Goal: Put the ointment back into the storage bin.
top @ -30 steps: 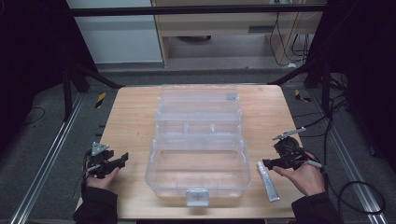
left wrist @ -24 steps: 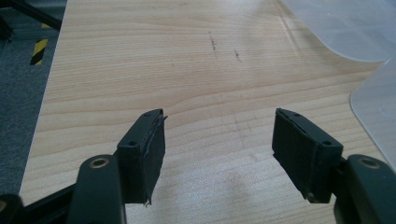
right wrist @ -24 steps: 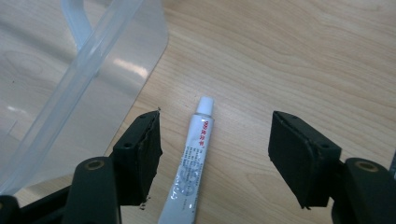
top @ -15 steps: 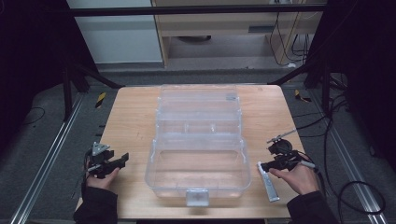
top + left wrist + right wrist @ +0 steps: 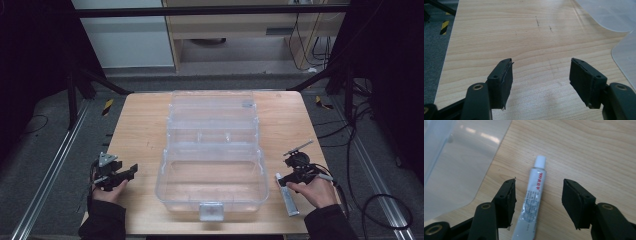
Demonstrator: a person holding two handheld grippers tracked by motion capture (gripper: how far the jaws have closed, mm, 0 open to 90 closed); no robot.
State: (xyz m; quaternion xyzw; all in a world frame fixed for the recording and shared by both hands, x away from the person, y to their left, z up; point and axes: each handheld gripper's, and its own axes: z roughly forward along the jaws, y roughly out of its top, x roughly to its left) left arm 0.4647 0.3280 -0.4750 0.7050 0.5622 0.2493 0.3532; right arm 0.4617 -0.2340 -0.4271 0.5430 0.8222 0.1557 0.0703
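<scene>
Tube (image 5: 531,205) label: red print, "999" readable, then Chinese characters; smaller text too fine to read. White cap points away from the right claw (image 5: 537,202). Claw's 2 jaws have just been closing, half open, tube lying between them on the table (image 5: 586,150), neither pad touching it. Clear box (image 5: 212,160) off to the claw's left. Left claw (image 5: 541,80) wide open, holding nothing, above bare wood.

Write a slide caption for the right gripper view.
Right hand-held gripper straddles a white tube on the wooden table, jaws closing, not yet gripping.
</scene>
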